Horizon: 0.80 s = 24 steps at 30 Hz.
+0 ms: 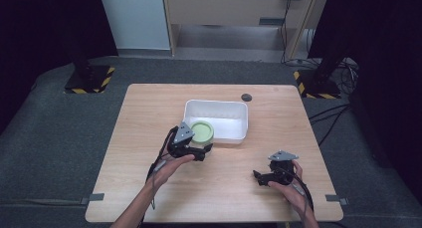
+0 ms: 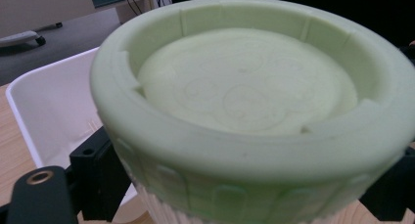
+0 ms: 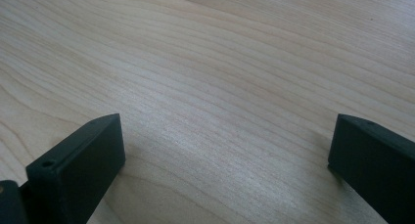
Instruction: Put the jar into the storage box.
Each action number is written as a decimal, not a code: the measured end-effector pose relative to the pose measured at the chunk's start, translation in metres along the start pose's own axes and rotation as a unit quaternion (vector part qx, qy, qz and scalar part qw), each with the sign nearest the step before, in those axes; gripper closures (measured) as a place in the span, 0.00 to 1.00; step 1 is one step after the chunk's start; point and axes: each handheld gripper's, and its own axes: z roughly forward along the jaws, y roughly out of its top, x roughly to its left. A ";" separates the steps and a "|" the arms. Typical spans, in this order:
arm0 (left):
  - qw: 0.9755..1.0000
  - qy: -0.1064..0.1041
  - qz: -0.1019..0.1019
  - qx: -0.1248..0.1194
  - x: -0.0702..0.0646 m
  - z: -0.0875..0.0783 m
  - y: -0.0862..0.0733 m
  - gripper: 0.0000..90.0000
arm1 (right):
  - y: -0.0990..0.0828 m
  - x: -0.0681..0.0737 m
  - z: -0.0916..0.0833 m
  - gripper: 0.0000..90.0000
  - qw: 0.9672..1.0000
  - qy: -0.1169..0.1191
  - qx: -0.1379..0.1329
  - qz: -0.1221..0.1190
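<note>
The left tongs (image 1: 199, 149) pinch a pale green round cup (image 1: 202, 132), one black jaw on each side of its wall, as the left gripper view shows close up. The cup (image 2: 244, 87) stands nearly upright with its open mouth upward, so its axis runs roughly vertical, tipped a little toward the camera on the tongs. Its rim is thick and notched, and its lower wall is ribbed. It sits at the near left corner of a white rectangular tray (image 1: 234, 119), right at the tray's front edge; whether its base rests on the desk (image 1: 149, 118) or is lifted clear I cannot tell.

The tray lies a little behind the desk's middle, its long sides parallel to the far edge. Its right part is bare white floor. A small dark round thing (image 1: 246, 97) lies just beyond the tray's far right corner, close to the desk's far edge.

The right tongs (image 1: 259, 176) are spread wide, with bare wood grain between the two jaws in the right gripper view. They hover low over the desk toward the near right corner, well apart from the cup and tray, with their tips aimed toward the left edge.

Open wood surrounds the tray on the left, the right and the near side. The widest bare stretch runs along the near edge between the two hands.
</note>
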 end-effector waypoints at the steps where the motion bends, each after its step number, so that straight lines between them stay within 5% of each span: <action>1: 1.000 -0.001 0.000 0.000 0.000 0.000 0.001 0.11 | 0.000 0.000 0.000 0.00 1.000 0.000 0.000 0.000; 24: 1.000 -0.010 0.004 0.002 0.006 0.018 0.042 0.11 | 0.000 0.000 0.000 0.00 1.000 0.000 0.000 0.000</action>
